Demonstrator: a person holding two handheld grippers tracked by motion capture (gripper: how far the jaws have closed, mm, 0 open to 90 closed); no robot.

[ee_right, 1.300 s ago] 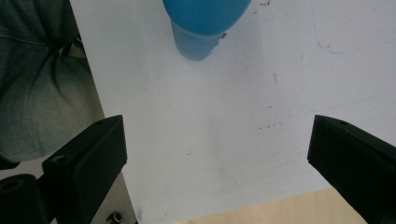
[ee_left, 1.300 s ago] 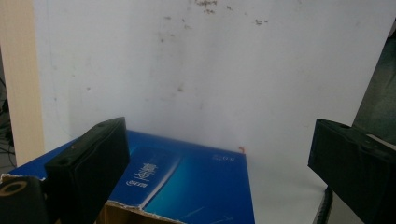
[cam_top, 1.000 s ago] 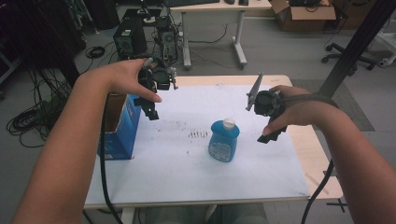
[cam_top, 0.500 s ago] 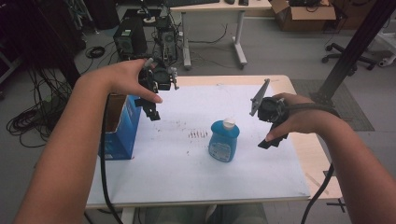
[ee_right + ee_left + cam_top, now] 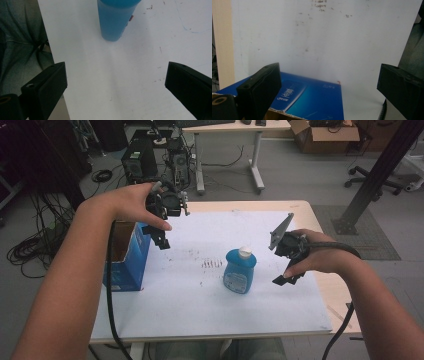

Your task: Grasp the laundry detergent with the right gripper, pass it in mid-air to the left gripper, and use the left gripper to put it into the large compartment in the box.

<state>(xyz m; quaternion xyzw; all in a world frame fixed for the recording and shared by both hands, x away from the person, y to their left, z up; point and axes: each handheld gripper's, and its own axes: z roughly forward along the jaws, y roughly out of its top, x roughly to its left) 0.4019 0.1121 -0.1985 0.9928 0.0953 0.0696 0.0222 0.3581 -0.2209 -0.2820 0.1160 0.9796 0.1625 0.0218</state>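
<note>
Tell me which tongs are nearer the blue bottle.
Right. The right tongs hang just right of the blue bottle; the left tongs hang up-left, by the open box.

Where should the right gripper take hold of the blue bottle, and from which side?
Probably across the bottle's body, below the white cap, coming in level from its right, where the open right gripper is. It stands upright with bare table on that side, and the jaws look wide enough to span it.

Blue plastic bottle with white cap (image 5: 239, 271) stands upright on white table sheet (image 5: 210, 290), between open blue cardboard box (image 5: 125, 255) and right gripper (image 5: 287, 277).
</note>
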